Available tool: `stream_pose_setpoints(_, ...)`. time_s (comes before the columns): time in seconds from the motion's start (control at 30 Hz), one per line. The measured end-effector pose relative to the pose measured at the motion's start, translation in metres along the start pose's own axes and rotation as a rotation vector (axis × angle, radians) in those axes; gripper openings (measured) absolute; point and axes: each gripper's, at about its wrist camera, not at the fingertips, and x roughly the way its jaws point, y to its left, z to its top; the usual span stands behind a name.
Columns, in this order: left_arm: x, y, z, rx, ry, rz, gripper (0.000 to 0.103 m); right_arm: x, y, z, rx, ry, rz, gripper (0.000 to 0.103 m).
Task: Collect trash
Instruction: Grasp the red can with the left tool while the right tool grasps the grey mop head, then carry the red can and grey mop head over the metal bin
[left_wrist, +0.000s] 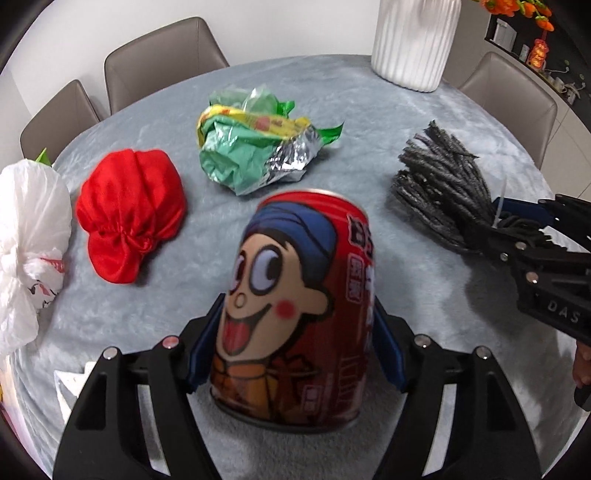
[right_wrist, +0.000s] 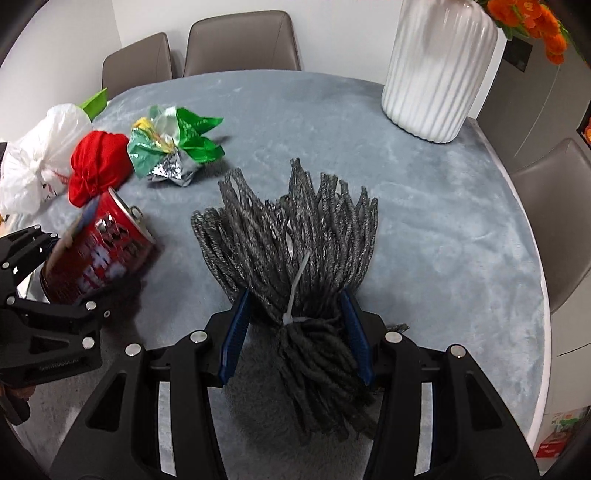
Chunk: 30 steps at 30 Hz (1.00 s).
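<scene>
A red drink can (left_wrist: 295, 302) with a cartoon face leans tilted on the grey plush tabletop (left_wrist: 369, 122). It sits between the blue pads of my left gripper (left_wrist: 299, 308), which stand slightly apart from its sides, so the gripper is open. In the right wrist view the can (right_wrist: 99, 251) tilts away from that gripper. My right gripper (right_wrist: 294, 295) is shut on a grey yarn bundle (right_wrist: 295, 240) tied with a white zip tie, low over the table. Further off lie a crumpled green and foil wrapper (left_wrist: 255, 147), a red cloth pouch (left_wrist: 129, 218) and a knotted white plastic bag (left_wrist: 29, 236).
A tall white ribbed vase (right_wrist: 436, 70) stands at the far right of the round table. Grey chairs (right_wrist: 240, 40) ring the far edge, and another chair (right_wrist: 557, 206) is at the right. The table's rim (right_wrist: 535, 258) curves close on the right.
</scene>
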Motion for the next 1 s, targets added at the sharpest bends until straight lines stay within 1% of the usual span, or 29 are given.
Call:
stream_pose_setpoints(0.03,0.002,0.000,0.000,0.000,0.002,-0.001,0.071,0.001,0.000,0.000,-0.003,0.001,-0.002,0.046)
stream_pose_setpoints(0.07,0.003,-0.001,0.000,0.000,0.003,0.000,0.069,0.001,0.000,0.000,-0.004,0.001,-0.001,0.041)
stream_pose_setpoints(0.1,0.004,-0.001,0.000,-0.001,0.002,0.004,0.067,0.001,0.001,0.000,-0.005,0.002,0.000,0.039)
stream_pose_setpoints(0.17,0.004,-0.001,0.000,-0.003,-0.002,-0.005,0.067,0.000,0.003,0.001,-0.006,-0.002,-0.004,0.025)
stream_pose_setpoints(0.27,0.002,-0.003,0.001,-0.008,-0.004,-0.033,0.066,-0.004,0.004,0.002,0.004,-0.010,0.003,0.019)
stream_pose_setpoints(0.47,-0.011,-0.015,-0.004,0.038,-0.022,-0.066,0.066,-0.016,0.016,-0.003,0.017,-0.021,0.014,0.017)
stream_pose_setpoints(0.67,-0.028,-0.019,-0.012,0.091,-0.035,-0.099,0.066,-0.037,0.028,-0.013,0.060,-0.036,0.005,0.017)
stream_pose_setpoints(0.87,-0.050,-0.024,-0.019,0.178,-0.066,-0.138,0.066,-0.066,0.036,-0.034,0.139,-0.060,-0.044,0.017)
stream_pose_setpoints(1.0,-0.067,-0.030,-0.028,0.251,-0.089,-0.179,0.066,-0.090,0.041,-0.058,0.225,-0.081,-0.102,0.017)
